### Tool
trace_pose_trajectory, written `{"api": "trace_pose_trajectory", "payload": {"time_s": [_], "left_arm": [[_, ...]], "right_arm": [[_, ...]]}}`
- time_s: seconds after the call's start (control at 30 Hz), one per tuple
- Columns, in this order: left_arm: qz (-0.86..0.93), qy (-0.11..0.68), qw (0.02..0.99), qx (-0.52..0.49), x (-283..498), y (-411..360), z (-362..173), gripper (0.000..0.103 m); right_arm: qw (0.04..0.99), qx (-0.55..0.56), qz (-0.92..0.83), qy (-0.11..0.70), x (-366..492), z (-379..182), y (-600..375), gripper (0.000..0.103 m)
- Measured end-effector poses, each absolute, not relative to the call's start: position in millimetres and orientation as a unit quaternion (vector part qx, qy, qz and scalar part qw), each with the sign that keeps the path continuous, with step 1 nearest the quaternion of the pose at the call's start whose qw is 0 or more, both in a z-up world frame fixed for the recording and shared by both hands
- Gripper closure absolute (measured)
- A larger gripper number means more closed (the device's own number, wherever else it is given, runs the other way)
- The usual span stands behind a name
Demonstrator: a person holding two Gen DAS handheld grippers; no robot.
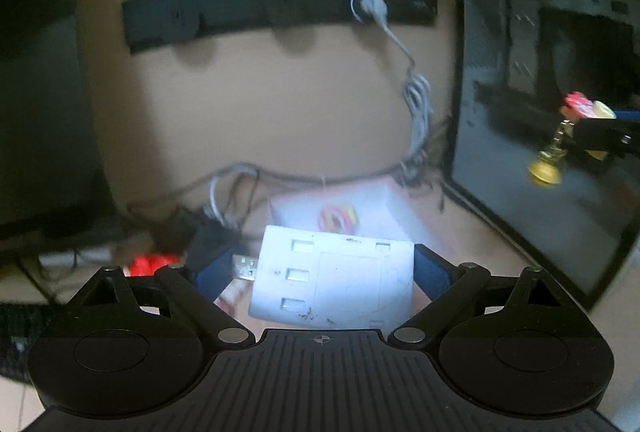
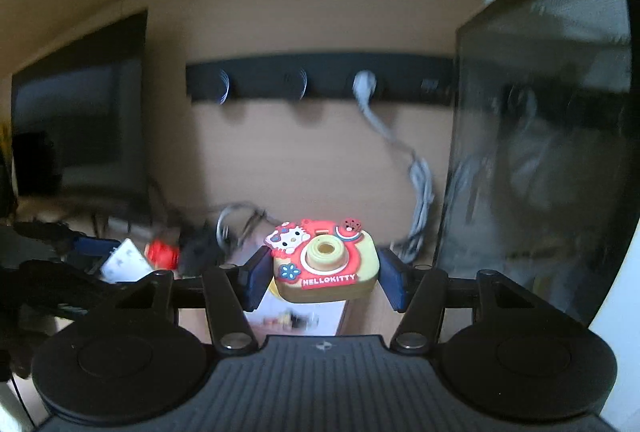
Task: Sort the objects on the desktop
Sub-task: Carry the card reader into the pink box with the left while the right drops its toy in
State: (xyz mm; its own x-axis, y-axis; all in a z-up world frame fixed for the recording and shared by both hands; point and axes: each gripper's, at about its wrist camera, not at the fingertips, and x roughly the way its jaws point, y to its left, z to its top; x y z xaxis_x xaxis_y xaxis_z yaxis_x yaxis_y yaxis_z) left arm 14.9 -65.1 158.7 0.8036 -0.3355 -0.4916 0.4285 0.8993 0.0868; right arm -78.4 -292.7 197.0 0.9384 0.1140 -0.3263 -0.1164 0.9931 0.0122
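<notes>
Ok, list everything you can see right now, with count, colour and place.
USB hub: one, white, held between the left fingers.
Toy camera: one, red and yellow, Hello Kitty, held between the right fingers; a gold bell hangs under it.
White box: one, on the desk below the hub, colourful rings inside.
Red object: one, on the desk left of the box; too blurred to name.
Power strip: one, black, on the back wall, one grey plug in it.
Cables: several, grey and black, hanging and tangled behind the box.
Monitor: one, black, left.
Glass-sided case: one, black, right.
Left gripper: shut on the hub.
Right gripper: shut on the toy.
</notes>
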Motion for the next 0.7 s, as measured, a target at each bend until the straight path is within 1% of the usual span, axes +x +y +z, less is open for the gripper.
{"api": "trace_pose_trajectory", "payload": {"time_s": [0.3,0.47,0.6,0.7], "left_arm": [[-0.228,0.251,0.933,0.118,47,-86,147,0.006],[-0.240,0.264,0.926,0.123,84,-95,128,0.006],[-0.262,0.264,0.923,0.097,124,-97,106,0.006],[-0.244,0.299,0.919,0.085,147,-96,94,0.005]], "right_arm": [[0.981,0.002,0.049,0.185,-61,190,-287,0.047],[0.976,0.004,0.029,0.214,-46,181,-283,0.047],[0.972,0.001,0.016,0.234,-35,176,-279,0.047],[0.969,-0.010,-0.002,0.246,-21,173,-273,0.047]]}}
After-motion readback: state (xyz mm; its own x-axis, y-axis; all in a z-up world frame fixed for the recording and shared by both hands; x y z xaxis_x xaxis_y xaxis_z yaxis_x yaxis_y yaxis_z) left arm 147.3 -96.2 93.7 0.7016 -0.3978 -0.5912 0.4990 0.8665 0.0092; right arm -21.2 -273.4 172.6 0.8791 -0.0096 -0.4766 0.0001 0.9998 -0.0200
